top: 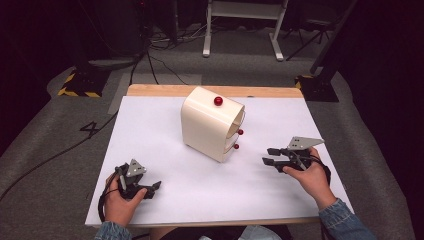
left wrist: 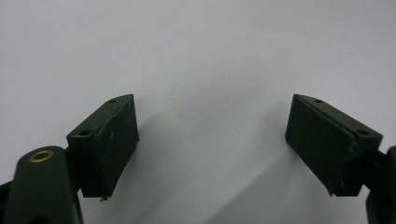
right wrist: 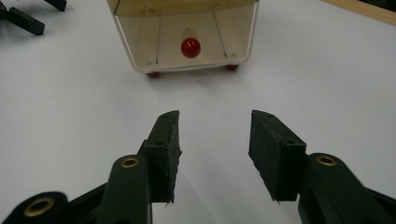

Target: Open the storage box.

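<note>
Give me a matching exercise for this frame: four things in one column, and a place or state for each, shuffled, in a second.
Things:
1. left gripper
2. right gripper
3. cream cabinet
4. red knob

Places or states:
A. on top of the cabinet
B. near left of the table, jaws wide open
C. middle of the white table top
D. right of the cabinet, jaws open, aimed at it

Pairs: 1-B, 2-D, 3-C, 4-A
</note>
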A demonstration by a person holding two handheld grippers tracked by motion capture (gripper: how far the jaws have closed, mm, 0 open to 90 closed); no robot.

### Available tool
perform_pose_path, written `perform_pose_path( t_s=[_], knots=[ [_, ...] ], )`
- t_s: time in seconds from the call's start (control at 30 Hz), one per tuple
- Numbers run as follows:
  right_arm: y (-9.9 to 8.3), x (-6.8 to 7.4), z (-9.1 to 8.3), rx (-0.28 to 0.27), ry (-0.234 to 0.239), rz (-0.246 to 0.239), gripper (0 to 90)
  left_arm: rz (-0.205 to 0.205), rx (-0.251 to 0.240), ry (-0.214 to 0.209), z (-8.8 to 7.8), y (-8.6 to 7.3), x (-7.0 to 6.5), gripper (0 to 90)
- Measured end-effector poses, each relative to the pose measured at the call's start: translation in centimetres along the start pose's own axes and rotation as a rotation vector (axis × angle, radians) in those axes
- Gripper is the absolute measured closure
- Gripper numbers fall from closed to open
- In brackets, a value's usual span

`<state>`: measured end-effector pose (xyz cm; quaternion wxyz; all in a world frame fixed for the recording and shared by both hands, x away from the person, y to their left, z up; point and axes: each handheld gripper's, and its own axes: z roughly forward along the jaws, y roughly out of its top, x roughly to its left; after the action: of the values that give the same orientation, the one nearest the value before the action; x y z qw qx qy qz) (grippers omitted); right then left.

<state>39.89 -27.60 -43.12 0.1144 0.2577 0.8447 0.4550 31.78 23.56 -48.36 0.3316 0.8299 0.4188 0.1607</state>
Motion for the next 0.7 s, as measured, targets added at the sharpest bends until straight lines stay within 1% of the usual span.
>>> perform_pose_path(
  t_s=[0.07,0.1,0.2,0.27,0.3,0.37,0.4,0.43,0.47,0.57,0.6,0.63,0.7],
  knots=[
    [0.3,0.1,0.2,-0.008,0.005,-0.004,54.8,0.001,0.001,0.0,0.0,0.0,0.0,17.1],
    [0.9,0.3,0.8,-0.025,0.018,-0.013,55.7,0.0,0.001,0.0,0.0,0.0,0.0,17.1],
    [1.6,0.4,1.8,-0.048,0.039,-0.025,56.5,0.005,0.003,0.001,0.0,0.0,0.0,17.1],
    [1.8,0.5,2.5,-0.054,0.049,-0.03,57.9,0.007,0.0,0.003,0.0,0.0,0.0,17.2],
    [1.8,0.5,2.5,-0.054,0.049,-0.03,57.9,0.007,0.0,0.003,0.0,0.0,0.0,17.1],
    [2.1,0.5,3.3,-0.069,0.068,-0.034,59.2,0.006,0.001,0.005,-0.1,0.0,0.0,17.2],
    [2.2,0.5,4.0,-0.077,0.079,-0.03,60.3,0.004,0.001,0.005,-0.1,0.0,-0.1,17.2],
    [2.3,0.5,4.3,-0.08,0.081,-0.027,60.9,0.005,0.0,0.004,0.0,0.0,0.0,17.2],
    [2.3,0.5,4.3,-0.08,0.081,-0.027,60.9,0.005,0.0,0.004,0.0,0.0,0.0,17.2],
    [2.6,0.6,5.4,-0.083,0.086,-0.03,62.1,0.005,-0.001,0.003,0.0,0.0,0.0,17.2],
    [2.7,0.6,6.0,-0.083,0.082,-0.031,62.6,0.004,0.0,0.002,0.0,0.0,0.0,17.2],
    [2.7,0.6,6.0,-0.083,0.082,-0.031,62.6,0.004,0.0,0.002,0.0,0.0,0.0,17.2],
    [2.7,0.6,6.9,-0.082,0.085,-0.024,63.6,0.006,0.001,0.002,0.0,0.0,0.0,17.2]
  ],
)
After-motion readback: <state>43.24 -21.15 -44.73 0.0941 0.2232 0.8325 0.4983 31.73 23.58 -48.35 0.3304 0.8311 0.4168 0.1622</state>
